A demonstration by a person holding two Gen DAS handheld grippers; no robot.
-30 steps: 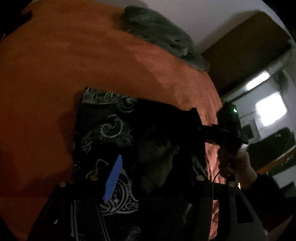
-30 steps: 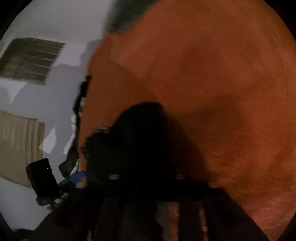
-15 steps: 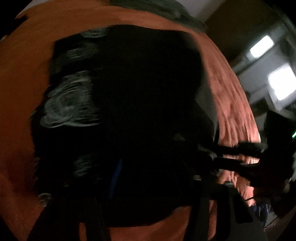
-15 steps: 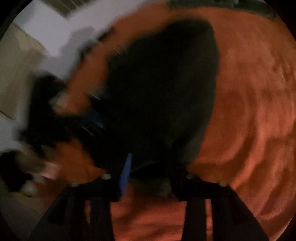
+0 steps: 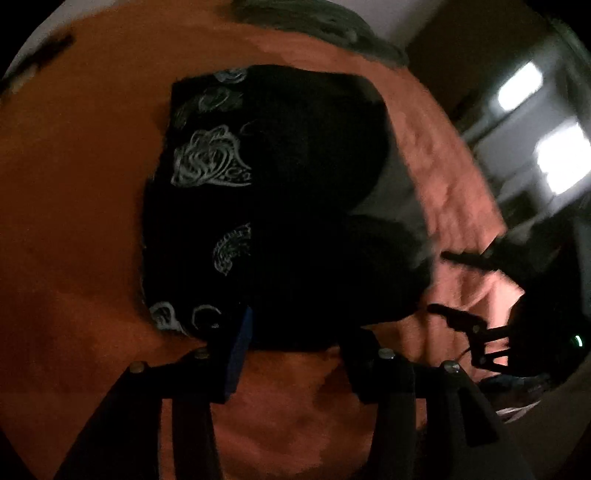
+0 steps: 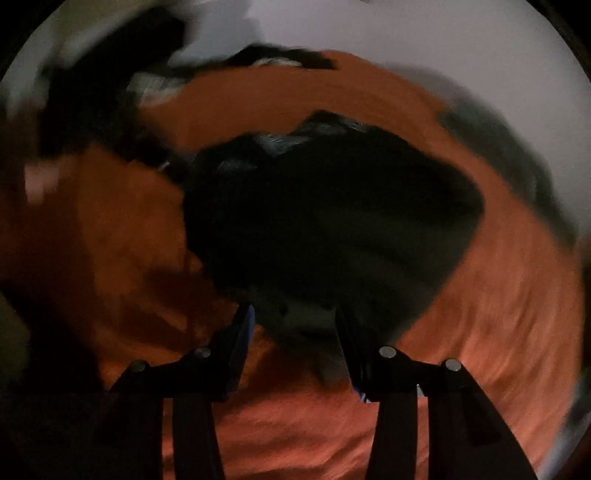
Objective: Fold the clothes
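Two grippers are seen with fingers spread, nothing held: the left gripper (image 5: 295,332) and the right gripper (image 6: 293,325). A folded black garment (image 5: 280,206) with pale paisley print is laid on the orange bedspread (image 5: 74,192), just ahead of both. A grey cloth (image 5: 317,26) is heaped at the far edge.
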